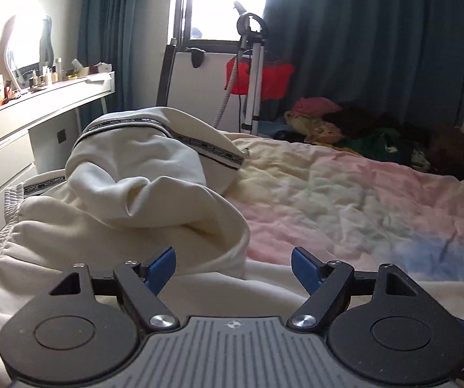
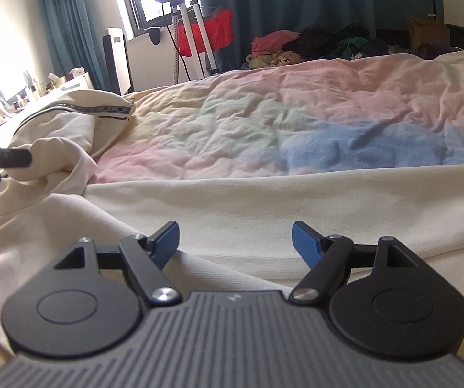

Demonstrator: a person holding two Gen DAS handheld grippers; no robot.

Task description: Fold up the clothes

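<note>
Cream trousers (image 1: 141,174) lay crumpled on the bed (image 1: 345,194), bunched ahead-left of the left gripper (image 1: 233,266), flat under the right gripper (image 2: 235,242). Both grippers were spread wide, holding nothing. Clothes pile (image 1: 345,123) beyond.

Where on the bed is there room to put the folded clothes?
The middle of the pastel quilt is bare, between the cream garment spread along the near edge and the heap of clothes at the far side. The left side is crowded with the bunched cream garment with striped trim.
</note>
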